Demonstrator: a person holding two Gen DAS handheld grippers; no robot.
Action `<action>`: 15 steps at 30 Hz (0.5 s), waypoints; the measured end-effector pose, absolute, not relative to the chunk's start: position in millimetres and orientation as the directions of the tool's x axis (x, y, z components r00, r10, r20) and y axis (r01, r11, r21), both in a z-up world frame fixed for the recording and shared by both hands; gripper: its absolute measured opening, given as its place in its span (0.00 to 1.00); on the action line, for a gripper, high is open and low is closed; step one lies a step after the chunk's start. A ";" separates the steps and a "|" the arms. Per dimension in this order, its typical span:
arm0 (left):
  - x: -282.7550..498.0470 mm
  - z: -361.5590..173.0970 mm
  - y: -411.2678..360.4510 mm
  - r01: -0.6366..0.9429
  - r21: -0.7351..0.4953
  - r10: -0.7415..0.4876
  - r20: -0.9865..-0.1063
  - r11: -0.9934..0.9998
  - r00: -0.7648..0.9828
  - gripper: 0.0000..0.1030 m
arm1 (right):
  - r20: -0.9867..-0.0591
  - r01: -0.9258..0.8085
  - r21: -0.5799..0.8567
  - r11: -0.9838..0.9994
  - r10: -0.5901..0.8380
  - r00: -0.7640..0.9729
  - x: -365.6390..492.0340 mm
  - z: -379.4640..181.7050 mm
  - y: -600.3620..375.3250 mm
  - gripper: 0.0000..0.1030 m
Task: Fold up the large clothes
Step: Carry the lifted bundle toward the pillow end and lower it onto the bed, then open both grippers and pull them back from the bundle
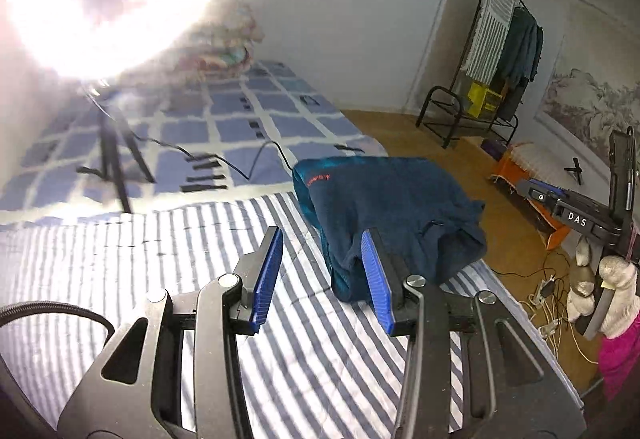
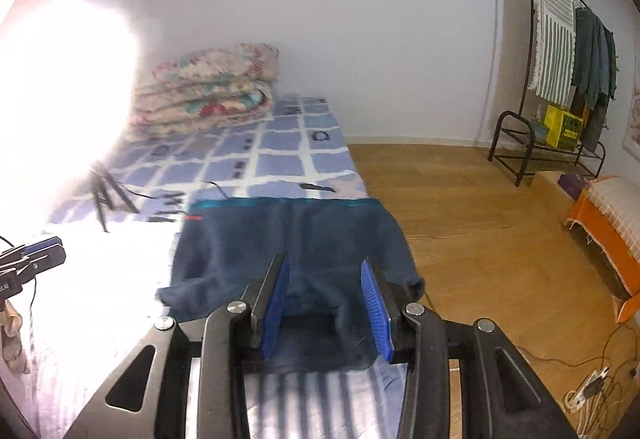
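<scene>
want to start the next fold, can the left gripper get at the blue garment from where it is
Probably yes. The left gripper is open and empty above the striped sheet, with the blue garment just ahead and nothing between them.

Striped sheet (image 1: 160,259) left of the navy garment (image 1: 392,207): bare, open passage. Farther up the bed: tripod (image 1: 116,159) and black cable (image 1: 248,167) obstruct. Folded quilt (image 2: 208,87) blocks the far end. Wooden floor (image 2: 460,207) beside bed clear; rack (image 2: 560,79) well apart.
</scene>
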State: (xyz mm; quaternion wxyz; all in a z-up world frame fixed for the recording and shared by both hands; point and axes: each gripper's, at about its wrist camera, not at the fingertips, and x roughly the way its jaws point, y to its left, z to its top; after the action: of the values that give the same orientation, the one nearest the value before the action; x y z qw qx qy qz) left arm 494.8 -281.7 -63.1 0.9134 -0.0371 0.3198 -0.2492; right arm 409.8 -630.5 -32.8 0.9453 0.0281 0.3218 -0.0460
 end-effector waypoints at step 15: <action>248.9 90.7 -200.6 0.407 -0.099 -0.405 -0.449 0.908 0.796 0.40 | -0.561 0.035 0.011 0.999 -0.023 0.828 227.8 88.5 -540.0 0.38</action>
State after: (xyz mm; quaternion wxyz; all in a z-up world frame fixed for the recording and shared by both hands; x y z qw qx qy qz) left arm 248.9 -200.6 90.7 0.9477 0.0015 0.2367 -0.2143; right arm 227.8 -540.0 88.5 0.9559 0.0102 0.2931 -0.0152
